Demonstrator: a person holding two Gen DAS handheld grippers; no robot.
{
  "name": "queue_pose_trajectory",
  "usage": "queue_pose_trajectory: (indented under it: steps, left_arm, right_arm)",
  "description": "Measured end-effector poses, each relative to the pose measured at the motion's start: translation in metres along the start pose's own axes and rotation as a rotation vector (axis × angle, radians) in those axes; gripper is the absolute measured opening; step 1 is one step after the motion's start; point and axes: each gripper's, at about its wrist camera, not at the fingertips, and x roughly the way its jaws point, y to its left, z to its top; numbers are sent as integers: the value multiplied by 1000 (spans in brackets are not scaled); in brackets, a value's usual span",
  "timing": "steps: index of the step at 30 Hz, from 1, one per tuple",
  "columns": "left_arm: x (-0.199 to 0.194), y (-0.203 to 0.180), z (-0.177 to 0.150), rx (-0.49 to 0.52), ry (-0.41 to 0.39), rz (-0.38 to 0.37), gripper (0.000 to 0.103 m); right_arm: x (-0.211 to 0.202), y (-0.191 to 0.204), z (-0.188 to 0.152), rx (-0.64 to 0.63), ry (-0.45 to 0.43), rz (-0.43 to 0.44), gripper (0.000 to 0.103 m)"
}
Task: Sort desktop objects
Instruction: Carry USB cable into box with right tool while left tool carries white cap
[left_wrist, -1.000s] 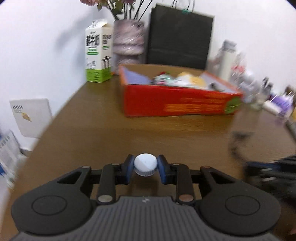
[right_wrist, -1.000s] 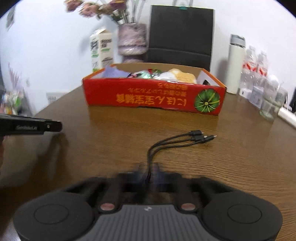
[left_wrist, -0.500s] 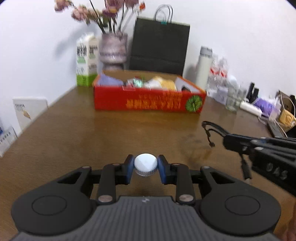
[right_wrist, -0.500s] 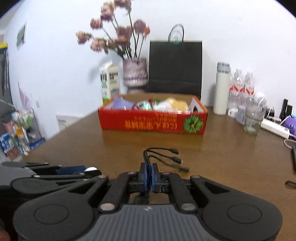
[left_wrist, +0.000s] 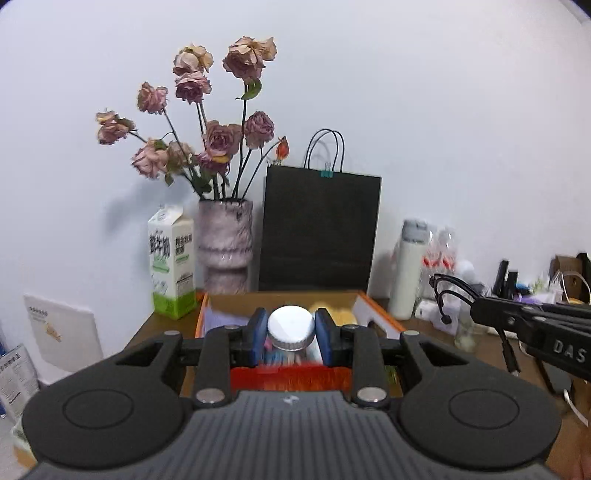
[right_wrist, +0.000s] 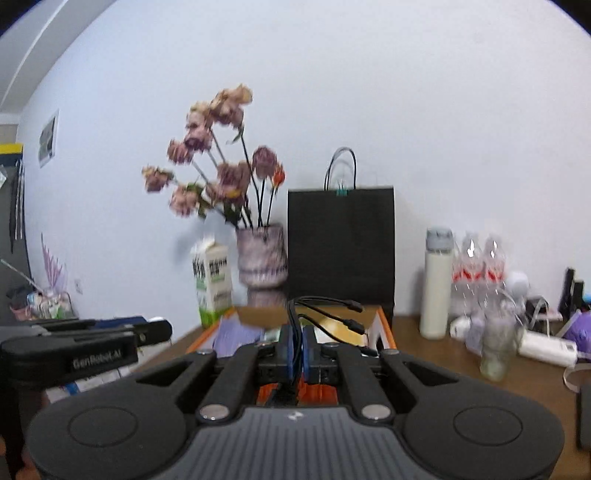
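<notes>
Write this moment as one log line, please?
left gripper: shut on white-capped bottle | right gripper: shut on black cable | both above red box

- The right gripper (right_wrist: 295, 349) has its jaws closed on a black cable (right_wrist: 295, 325); the cable's three plug ends (right_wrist: 354, 325) fan out to the right above the jaws.
- Just beyond them lies a red-orange box (right_wrist: 386, 325) on the brown surface (right_wrist: 443, 373).
- The left gripper (right_wrist: 159, 329) enters from the left.
- At the wall stand a milk carton (right_wrist: 212, 284), a vase (right_wrist: 262, 260) of dried roses, a black paper bag (right_wrist: 341, 243) and a white flask (right_wrist: 437, 284).
</notes>
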Motion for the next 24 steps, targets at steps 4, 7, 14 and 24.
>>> queue_pose_trajectory:
  steps: [4, 7, 14, 24]
  left_arm:
    - [59, 20, 28, -39, 44, 26, 29]
    - [99, 27, 41, -42, 40, 84, 29]
    - [197, 50, 23, -118, 156, 124, 29]
    - [284, 71, -30, -12, 378, 161, 29]
  right_arm:
    - [44, -18, 30, 50, -3, 42, 4]
    - [82, -33, 48, 81, 3, 79, 4]
    - [175, -46, 52, 80, 62, 64, 4]
    - [304, -76, -12, 77, 373, 116, 5]
